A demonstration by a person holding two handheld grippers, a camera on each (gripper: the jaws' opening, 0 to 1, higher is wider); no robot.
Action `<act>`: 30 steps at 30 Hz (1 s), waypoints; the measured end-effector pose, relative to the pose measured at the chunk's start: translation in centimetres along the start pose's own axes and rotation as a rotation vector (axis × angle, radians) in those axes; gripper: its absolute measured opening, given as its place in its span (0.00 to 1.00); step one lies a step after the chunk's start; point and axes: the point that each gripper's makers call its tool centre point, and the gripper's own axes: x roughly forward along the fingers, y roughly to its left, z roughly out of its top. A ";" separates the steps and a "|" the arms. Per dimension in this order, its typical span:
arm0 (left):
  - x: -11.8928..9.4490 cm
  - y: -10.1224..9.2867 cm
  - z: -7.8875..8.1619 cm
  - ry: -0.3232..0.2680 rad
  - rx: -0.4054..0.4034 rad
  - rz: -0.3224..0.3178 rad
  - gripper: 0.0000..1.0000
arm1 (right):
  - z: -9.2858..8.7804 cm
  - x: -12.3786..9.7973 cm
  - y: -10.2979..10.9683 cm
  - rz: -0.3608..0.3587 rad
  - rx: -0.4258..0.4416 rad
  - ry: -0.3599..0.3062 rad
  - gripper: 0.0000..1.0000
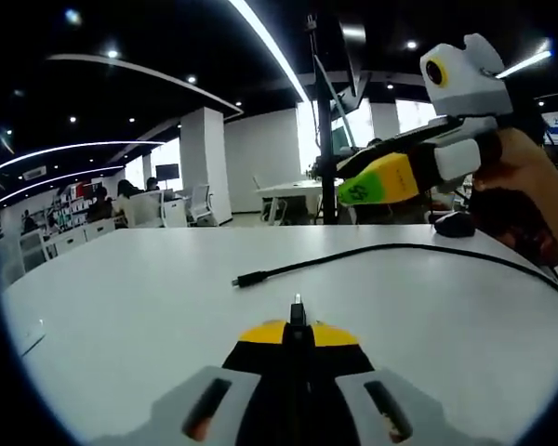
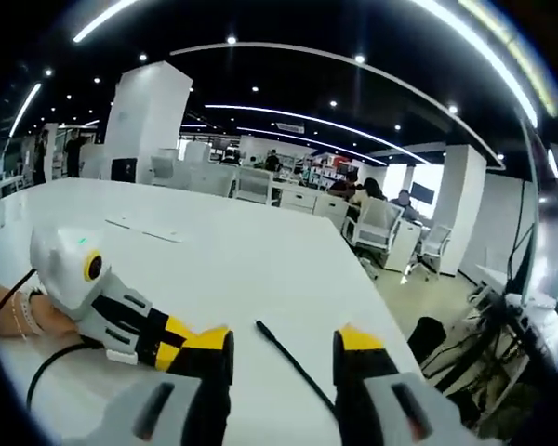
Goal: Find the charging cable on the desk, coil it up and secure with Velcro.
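Observation:
A black charging cable lies across the white desk, its free plug end pointing left. My left gripper has its yellow-tipped jaws pressed together, and a small plug tip sticks out from between them. My right gripper, held by a hand, hovers above the cable at the upper right. In the right gripper view my right gripper is open, and a stretch of the cable lies on the desk between its jaws. The left gripper comes in from the left there.
A black mouse sits on the desk's far right. A monitor pole rises behind the desk. Office chairs and other desks stand beyond. A small flat item lies farther along the desk.

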 end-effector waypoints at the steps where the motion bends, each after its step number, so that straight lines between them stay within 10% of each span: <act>1: 0.0 0.0 0.0 0.000 0.000 0.000 0.07 | 0.0 0.3 0.0 0.007 -0.006 0.002 0.43; 30: -0.1 -0.3 -0.1 -0.001 -0.012 -0.007 0.08 | -2.3 6.1 -1.0 0.103 -0.023 0.102 0.44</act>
